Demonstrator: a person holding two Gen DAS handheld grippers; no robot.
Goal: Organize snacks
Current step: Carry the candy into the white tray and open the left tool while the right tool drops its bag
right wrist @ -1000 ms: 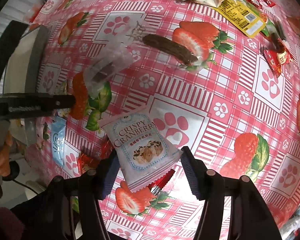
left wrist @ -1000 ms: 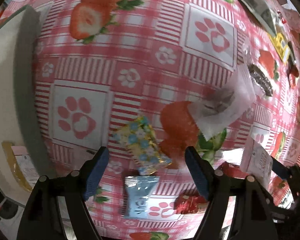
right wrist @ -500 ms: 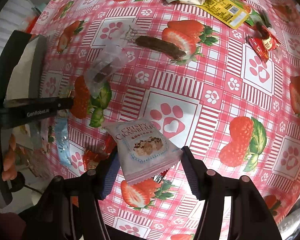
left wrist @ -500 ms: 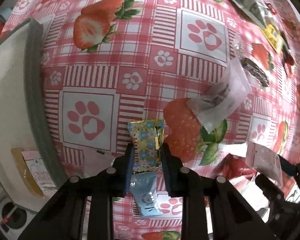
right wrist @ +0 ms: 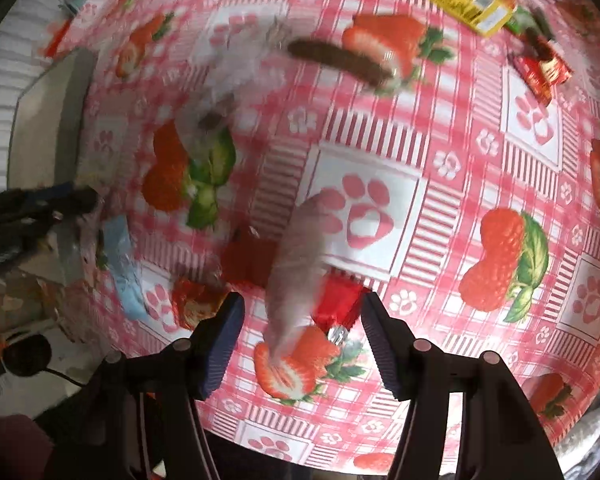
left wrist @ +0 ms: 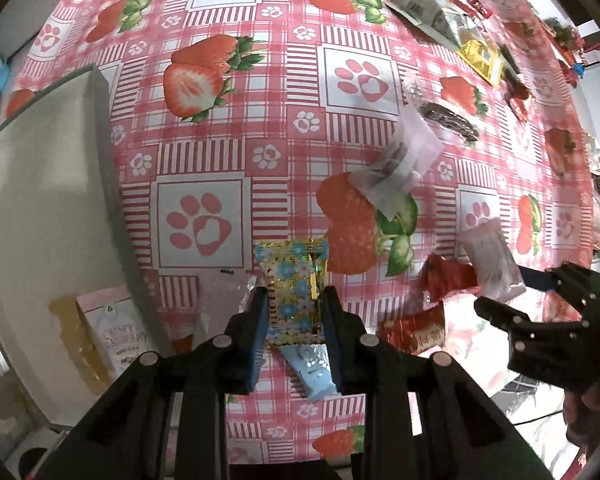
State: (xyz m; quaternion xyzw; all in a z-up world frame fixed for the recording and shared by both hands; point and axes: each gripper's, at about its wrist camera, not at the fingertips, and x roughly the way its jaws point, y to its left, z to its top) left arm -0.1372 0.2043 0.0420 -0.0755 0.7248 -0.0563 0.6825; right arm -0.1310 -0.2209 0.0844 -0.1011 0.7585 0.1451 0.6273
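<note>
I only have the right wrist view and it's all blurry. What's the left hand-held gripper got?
Observer: The left hand-held gripper is shut on a gold packet with blue flowers, lifted off the tablecloth.
Operator: Is anything in the grey box on that side?
Observer: Yes. A pale packet printed Crispy Cranberry lies inside the grey box, next to something yellow.
</note>
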